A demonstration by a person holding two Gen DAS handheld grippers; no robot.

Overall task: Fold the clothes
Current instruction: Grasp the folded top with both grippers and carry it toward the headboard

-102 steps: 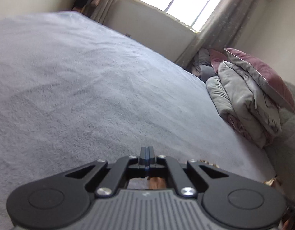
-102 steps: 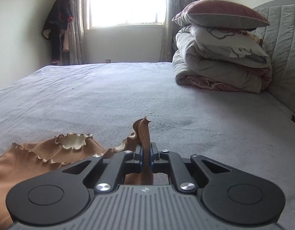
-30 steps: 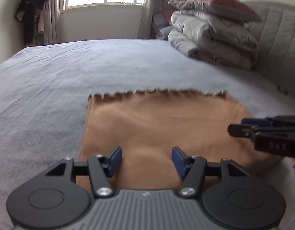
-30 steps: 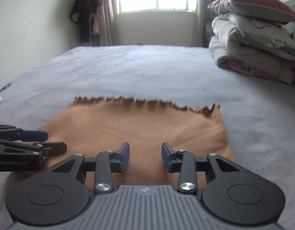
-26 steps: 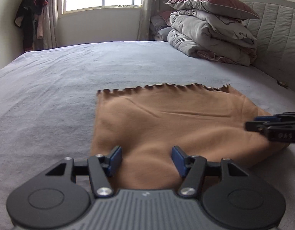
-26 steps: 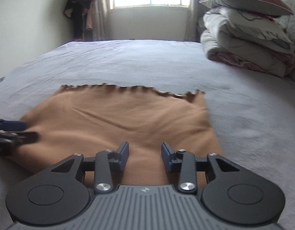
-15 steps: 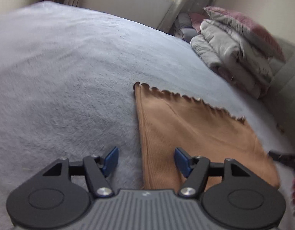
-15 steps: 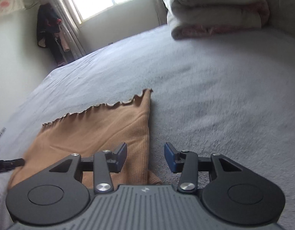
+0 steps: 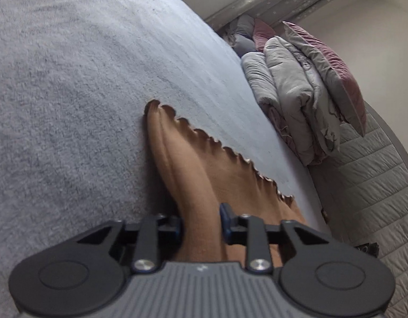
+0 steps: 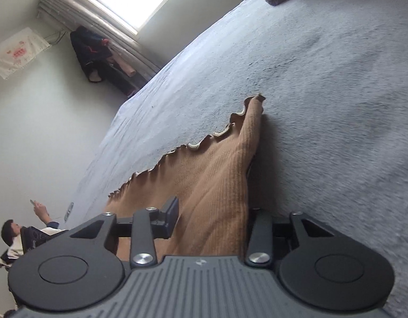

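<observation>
Lying on the grey fleece bed [image 9: 71, 84], a tan ribbed garment with a scalloped hem [image 9: 204, 164] is bunched between the jaws of the left gripper [image 9: 201, 228] and right gripper [image 10: 211, 220], which have just been closing onto its side edges. Uneven layers could be caught, so a crooked fold is risked.

A home bedroom, judging by the wide bed under a grey fleece cover [image 9: 97, 79], folded duvets and pillow [image 9: 304, 87] stacked against a quilted headboard [image 9: 376, 185], curtained window [image 10: 129, 2], and clothes hung in the corner [image 10: 97, 53].
</observation>
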